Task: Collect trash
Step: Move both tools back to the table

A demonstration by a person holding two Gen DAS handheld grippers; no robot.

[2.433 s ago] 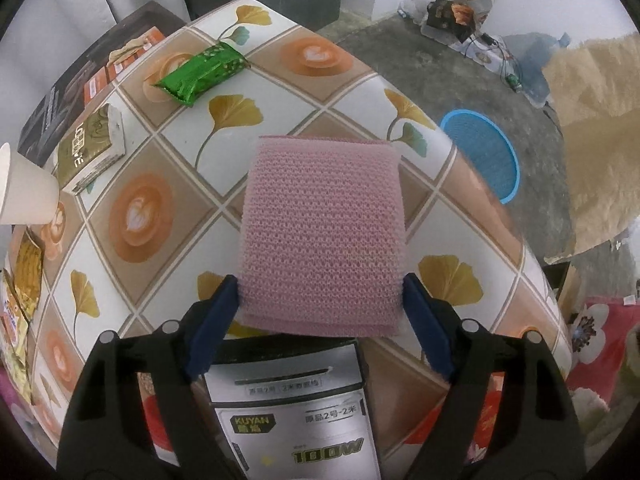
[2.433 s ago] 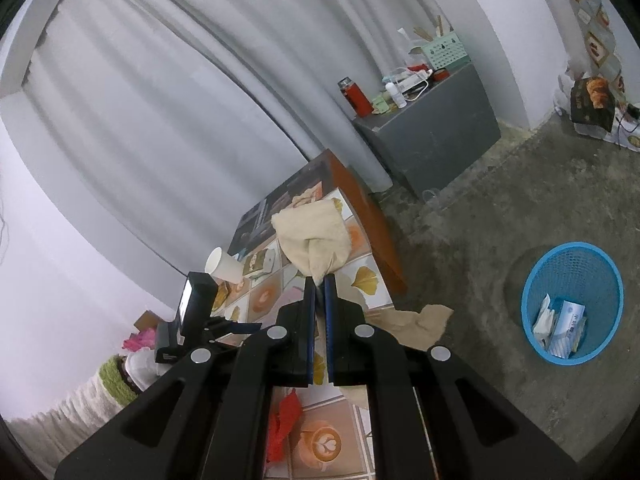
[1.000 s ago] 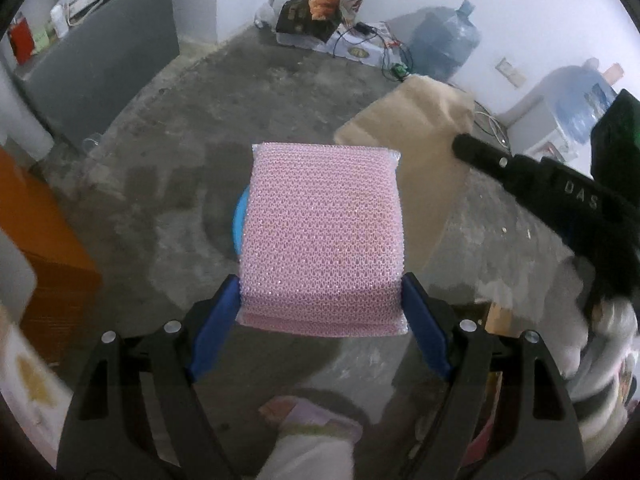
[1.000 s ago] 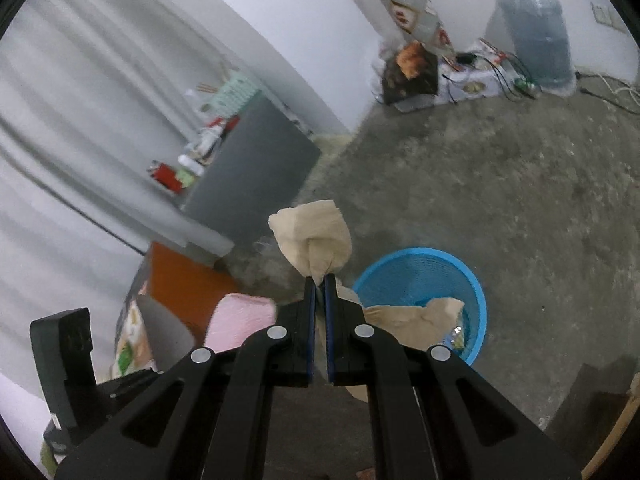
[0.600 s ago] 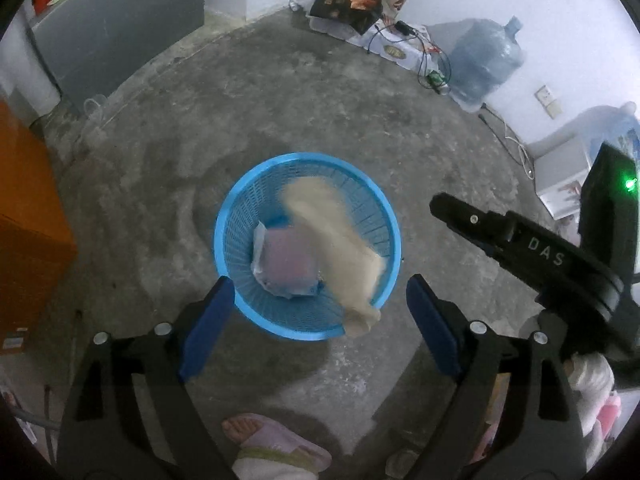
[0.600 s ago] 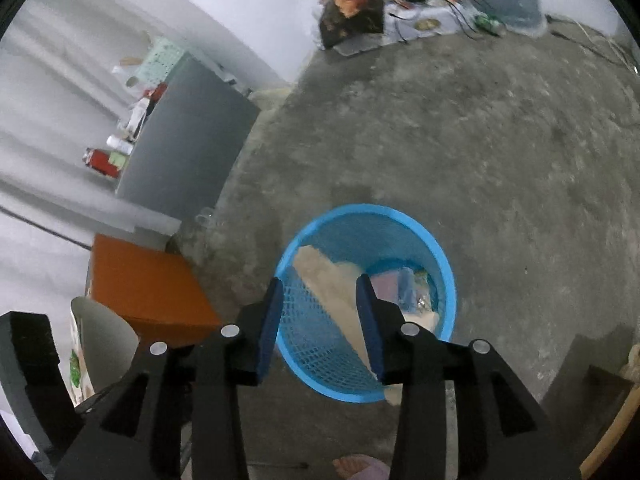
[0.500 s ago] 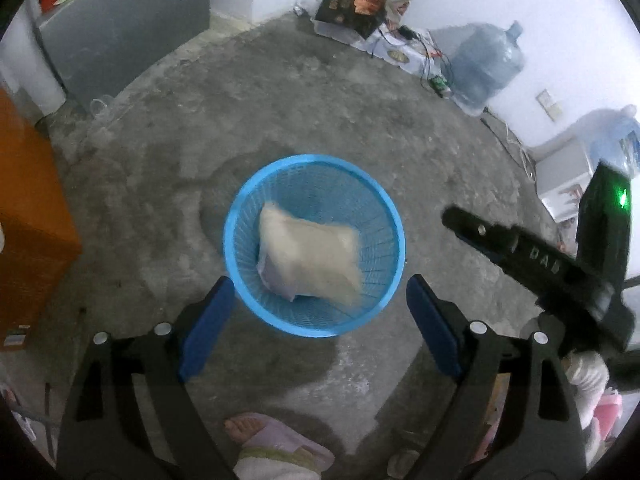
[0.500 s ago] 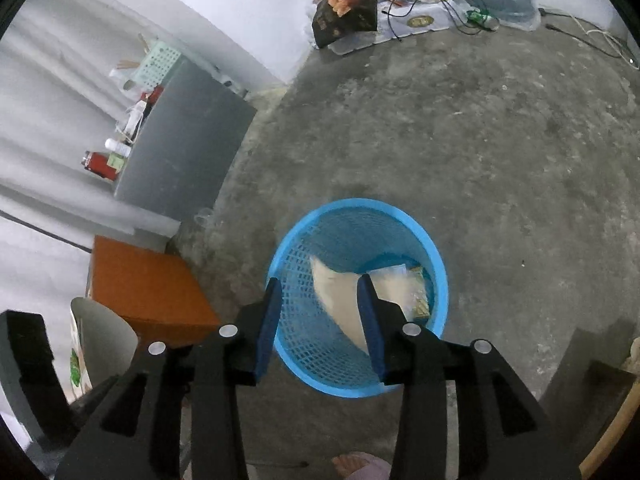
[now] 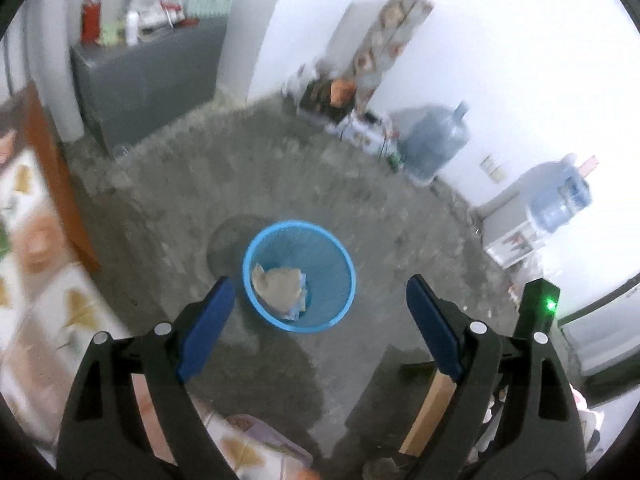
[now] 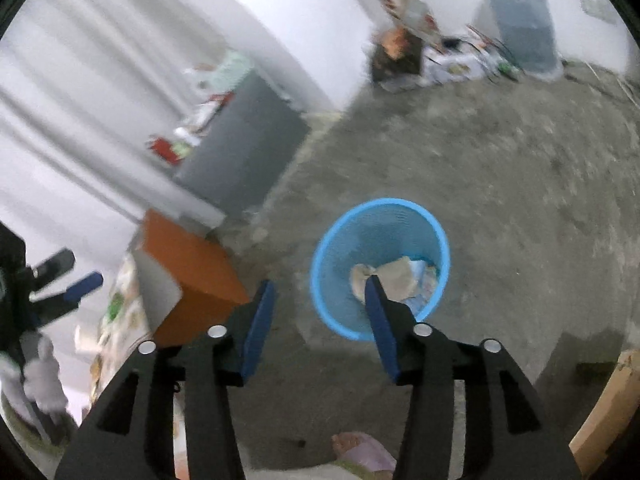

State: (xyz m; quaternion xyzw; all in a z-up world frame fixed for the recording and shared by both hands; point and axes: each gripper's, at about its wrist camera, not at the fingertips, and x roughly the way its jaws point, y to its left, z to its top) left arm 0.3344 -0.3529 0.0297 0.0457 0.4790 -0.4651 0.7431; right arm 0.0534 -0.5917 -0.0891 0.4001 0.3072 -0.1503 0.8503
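Two hand-held grippers hung empty above a concrete floor, both tilted down toward a blue bin (image 9: 299,276) that stood on it.

At far left in the left wrist view, a worktop (image 9: 28,264) with a leaf-and-coffee patterned cloth filled the edge of the frame, blurred. Remaining trash would lie that way, to the left of both hand-held grippers, though no single piece could be made out. The left hand-held gripper (image 9: 316,320) stood wide, with nothing between its blue pads, and it was the one nearer the worktop. The bin sat just ahead of it and a little left of centre. Inside lay a beige cloth (image 9: 278,282) over other scraps.

In the right wrist view, the left hand-held gripper showed at the far left edge beside the worktop's orange side (image 10: 192,272). The right hand-held gripper (image 10: 320,300) was about half open and empty; its jaws had just been opening. The bin (image 10: 380,216) lay ahead and slightly right, partly behind its right pad.

Behind stood a grey cabinet (image 9: 148,76) with bottles on top, pale curtains, a white wall and large water jugs (image 9: 436,144).
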